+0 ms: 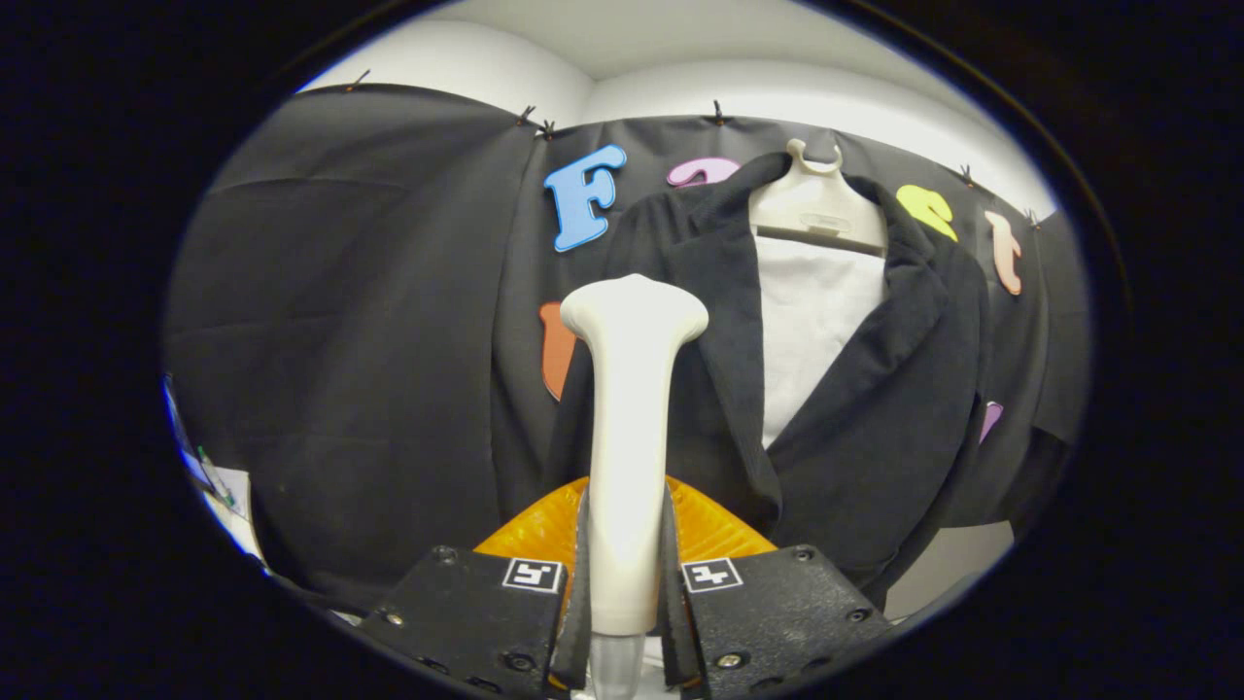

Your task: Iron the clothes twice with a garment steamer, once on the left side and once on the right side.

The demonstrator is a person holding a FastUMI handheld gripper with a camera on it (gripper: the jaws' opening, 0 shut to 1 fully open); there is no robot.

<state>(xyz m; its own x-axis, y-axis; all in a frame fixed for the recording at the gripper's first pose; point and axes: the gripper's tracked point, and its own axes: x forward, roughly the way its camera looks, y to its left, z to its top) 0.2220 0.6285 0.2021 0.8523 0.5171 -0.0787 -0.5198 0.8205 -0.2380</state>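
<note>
Gripper (627, 583) fingers pinching the steamer (630, 418) handle, head raised just ahead toward the hung jacket's (875, 418) left lapel; both passes seemingly remain.

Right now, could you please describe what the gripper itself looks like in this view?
The gripper shows as two flat, blocky plates with visible screw heads, each carrying a small square black-and-white marker tag near its inner corner. A ribbed orange part sits behind them. No cables, hand or sleeve can be seen.
</note>
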